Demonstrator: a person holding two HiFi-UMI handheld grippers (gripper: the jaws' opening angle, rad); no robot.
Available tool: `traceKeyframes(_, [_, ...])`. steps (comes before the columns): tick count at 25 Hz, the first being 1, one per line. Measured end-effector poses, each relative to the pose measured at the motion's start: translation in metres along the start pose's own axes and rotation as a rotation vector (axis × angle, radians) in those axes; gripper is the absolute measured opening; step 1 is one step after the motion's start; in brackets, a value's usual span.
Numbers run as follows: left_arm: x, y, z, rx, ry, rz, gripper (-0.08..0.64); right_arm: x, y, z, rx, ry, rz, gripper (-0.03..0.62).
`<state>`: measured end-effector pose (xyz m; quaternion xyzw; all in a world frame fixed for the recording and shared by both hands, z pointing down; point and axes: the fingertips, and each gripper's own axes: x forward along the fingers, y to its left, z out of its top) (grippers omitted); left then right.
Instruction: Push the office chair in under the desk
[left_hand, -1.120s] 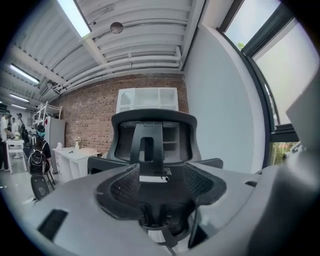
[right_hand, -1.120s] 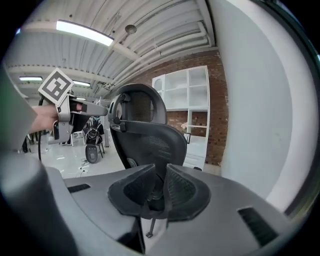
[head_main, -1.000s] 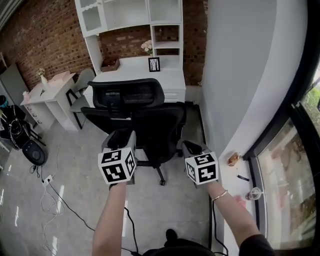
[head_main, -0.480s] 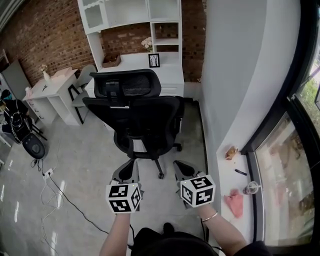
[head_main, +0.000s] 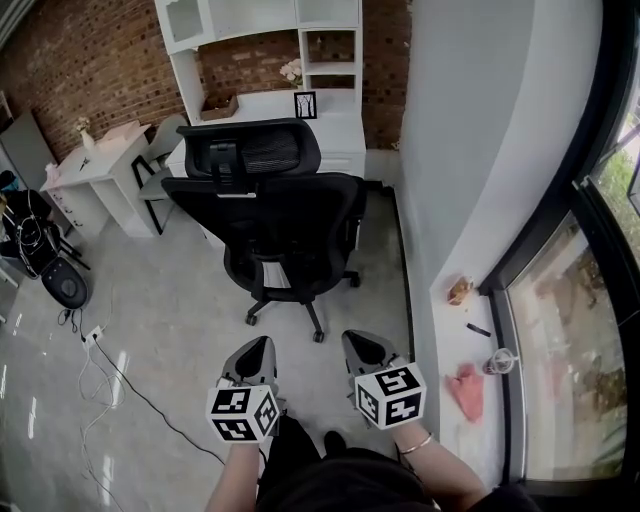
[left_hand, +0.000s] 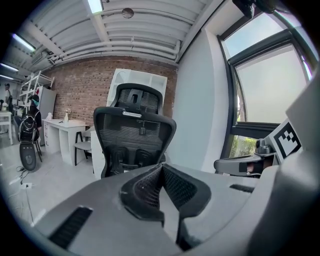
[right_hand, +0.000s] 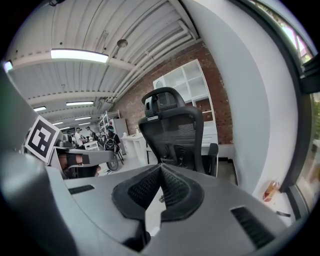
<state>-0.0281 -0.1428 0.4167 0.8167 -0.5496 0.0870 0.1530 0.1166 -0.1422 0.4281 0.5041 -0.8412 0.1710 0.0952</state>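
Note:
The black mesh office chair (head_main: 270, 205) stands on the grey floor with its back toward me, in front of the white desk (head_main: 335, 130) with shelves against the brick wall. Its seat is not under the desk. Both grippers are held low, close to my body, well short of the chair's wheeled base. My left gripper (head_main: 257, 347) is shut and empty, and so is my right gripper (head_main: 358, 341). In the left gripper view the chair (left_hand: 134, 135) rises beyond the shut jaws (left_hand: 161, 169). The right gripper view shows the chair (right_hand: 175, 130) past its own shut jaws (right_hand: 160, 169).
A small white side table (head_main: 95, 165) and a grey chair (head_main: 160, 190) stand at the left. A black bag (head_main: 65, 285) and cables (head_main: 110, 380) lie on the left floor. The white wall (head_main: 470, 150) and a window sill with a pink cloth (head_main: 465, 385) bound the right.
Both grippers have drawn back from the chair toward my body. The left jaws have gone from open to shut. The chair now stands well clear of them.

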Motion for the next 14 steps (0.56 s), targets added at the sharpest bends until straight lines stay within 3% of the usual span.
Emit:
traceKeyframes(8, [0.003, 0.011, -0.007, 0.028, 0.021, -0.041, 0.009, 0.013, 0.012, 0.004, -0.049, -0.010, -0.028, 0.003])
traceKeyframes(14, [0.017, 0.034, -0.004, 0.033, -0.003, -0.028, 0.009, 0.034, 0.013, 0.007, -0.034, -0.014, -0.034, 0.005])
